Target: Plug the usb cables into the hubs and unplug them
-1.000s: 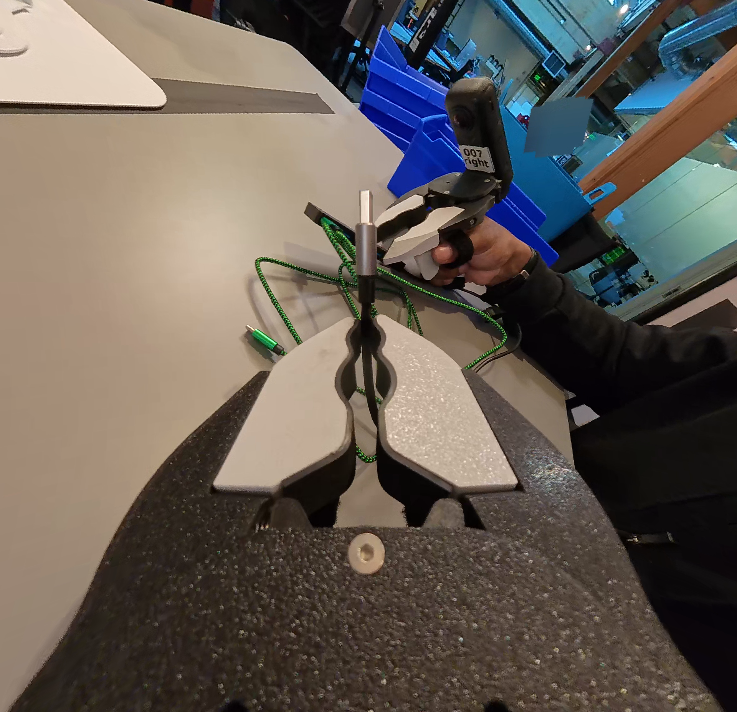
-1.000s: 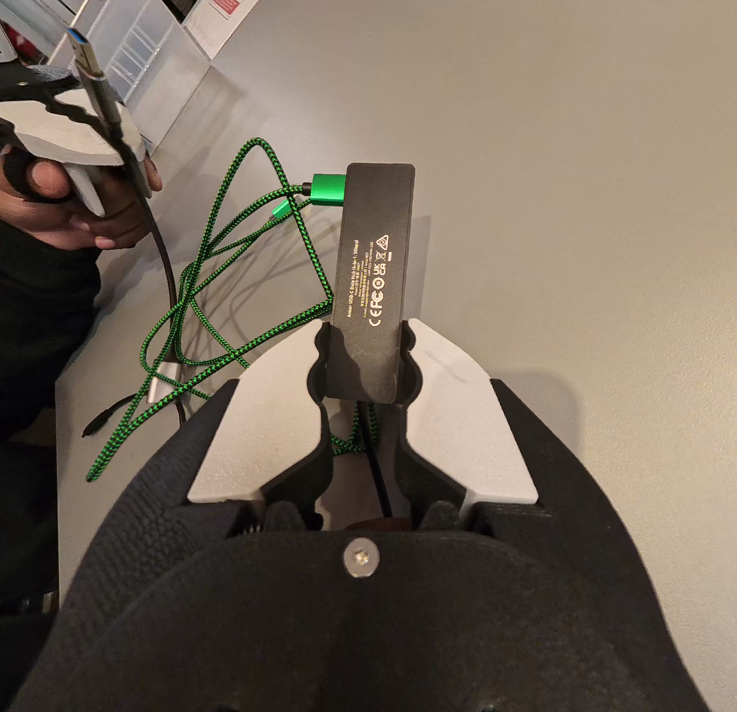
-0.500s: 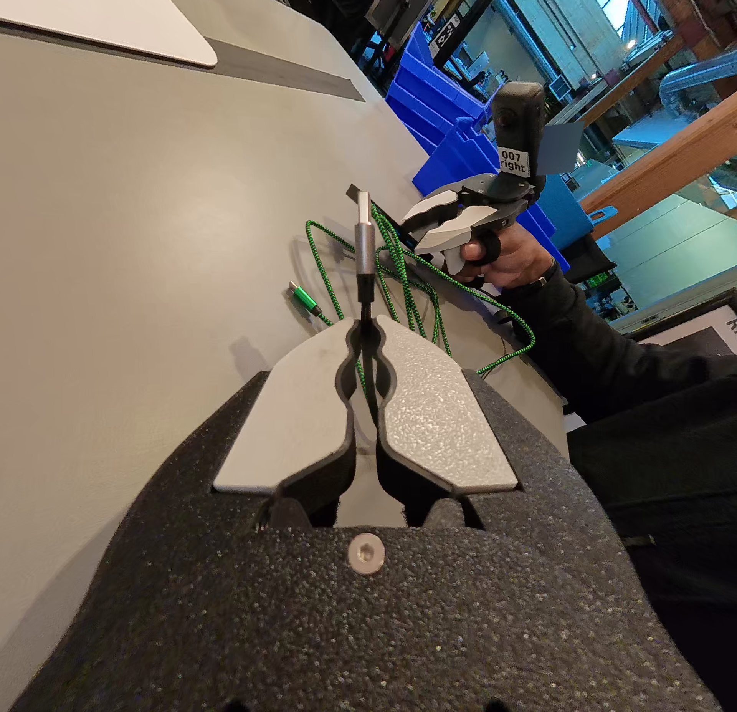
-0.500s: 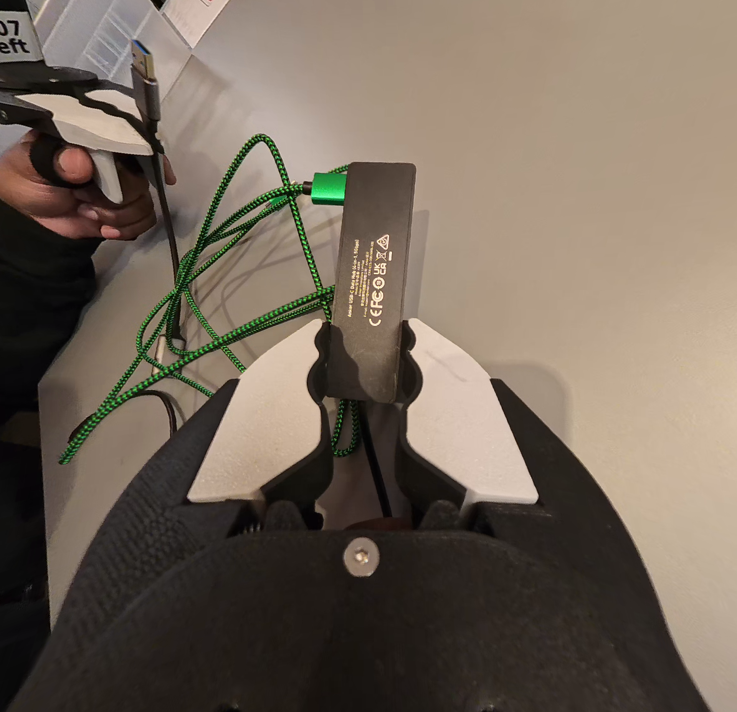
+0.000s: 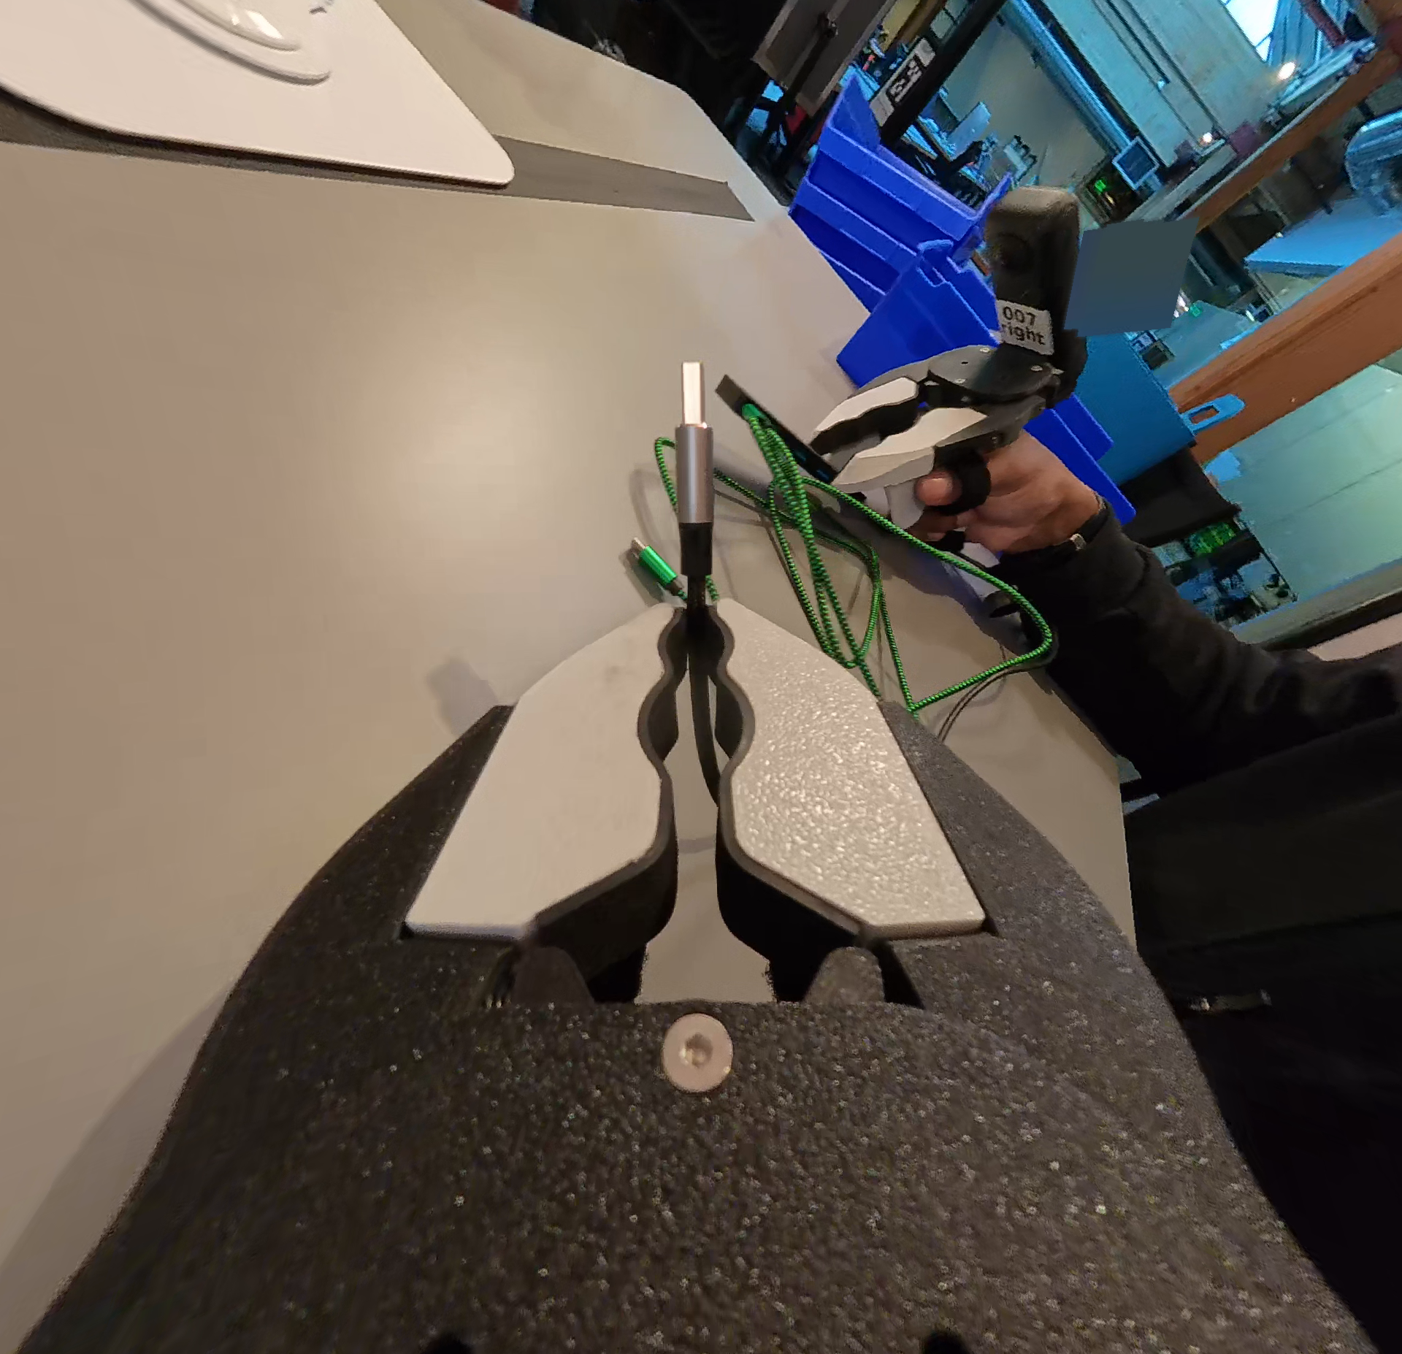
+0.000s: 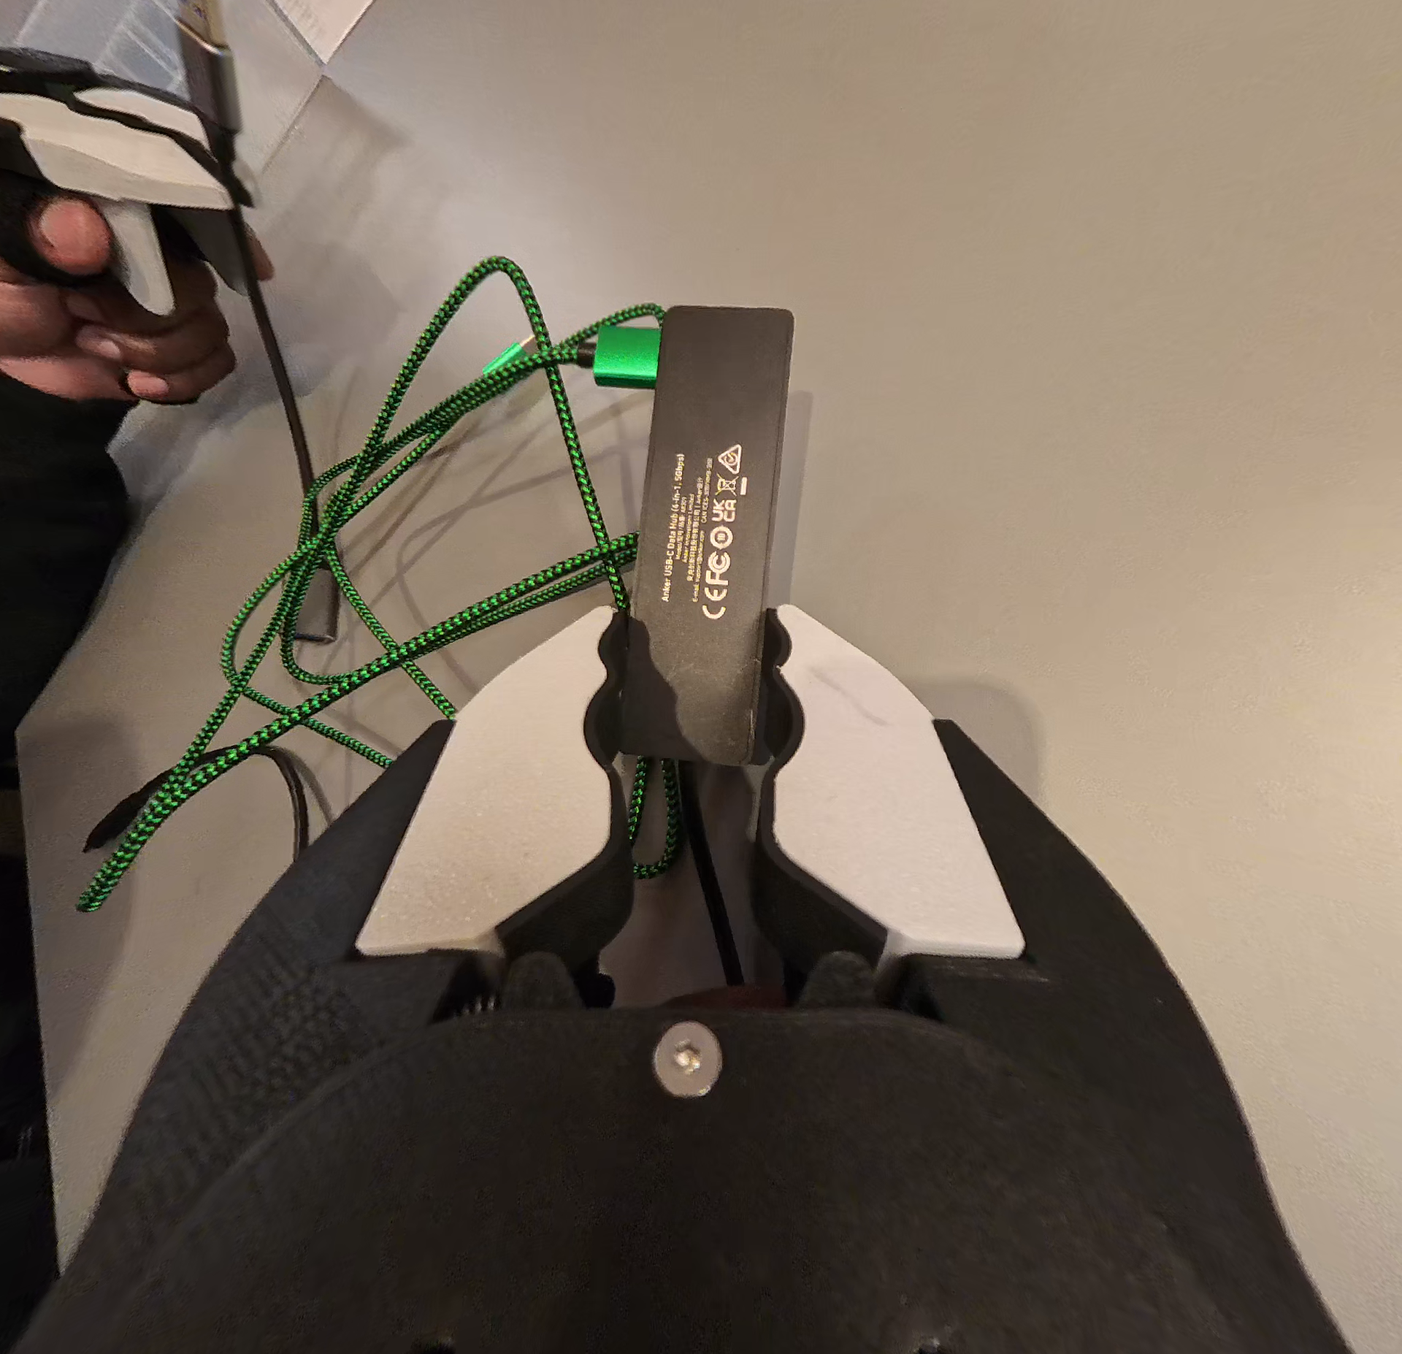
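Since a second ago: left gripper [image 5: 694,619] nearing hub [image 6: 713,528], still pinching grey USB-A plug [image 5: 693,475] by its cord. Right gripper [image 6: 694,627] clamping hub above desk [image 6: 1062,331]; green plug [image 6: 626,358] occupying far side port. Hub lying right of plug tip, long axis crossing plug's.

print on hub [image 6: 709,498], gripper sticker [image 5: 1024,326]

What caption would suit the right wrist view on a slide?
Right gripper clamps a black hub with a green plug in it, above the table.
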Tool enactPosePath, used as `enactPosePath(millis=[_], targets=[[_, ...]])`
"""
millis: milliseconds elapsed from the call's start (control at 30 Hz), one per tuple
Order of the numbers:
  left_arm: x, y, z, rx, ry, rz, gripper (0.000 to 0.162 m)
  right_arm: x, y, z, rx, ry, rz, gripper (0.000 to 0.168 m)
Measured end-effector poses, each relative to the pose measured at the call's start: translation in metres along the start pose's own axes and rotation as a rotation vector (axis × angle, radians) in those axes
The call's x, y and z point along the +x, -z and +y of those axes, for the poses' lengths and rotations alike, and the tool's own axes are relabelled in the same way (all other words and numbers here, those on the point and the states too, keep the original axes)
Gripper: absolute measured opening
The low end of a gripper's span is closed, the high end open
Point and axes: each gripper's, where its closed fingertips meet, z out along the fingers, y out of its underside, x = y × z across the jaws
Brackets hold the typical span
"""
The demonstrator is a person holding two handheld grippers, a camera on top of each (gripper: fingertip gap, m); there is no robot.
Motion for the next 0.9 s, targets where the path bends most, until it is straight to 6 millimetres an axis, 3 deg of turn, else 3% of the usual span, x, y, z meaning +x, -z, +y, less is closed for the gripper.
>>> enactPosePath(millis=[367, 567, 767, 900], targets=[[0.07, 0.035, -0.029, 0.084, -0.335, 0.101, 0.004, -0.004, -0.003, 0.003, -0.024, 0.043, 0.008, 0.034], [0.099, 0.045, -0.036, 0.117, -0.402, 0.163, 0.003, -0.006, -0.003, 0.004, -0.027, 0.052, -0.001, 0.034], [0.127, 0.041, -0.039, 0.15, -0.403, 0.28, 0.003, -0.008, -0.004, 0.004, -0.032, 0.096, 0.021, 0.034], [0.138, 0.017, -0.032, 0.118, -0.272, 0.373, 0.004, -0.013, -0.005, 0.006, -0.041, 0.105, 0.003, 0.033]])
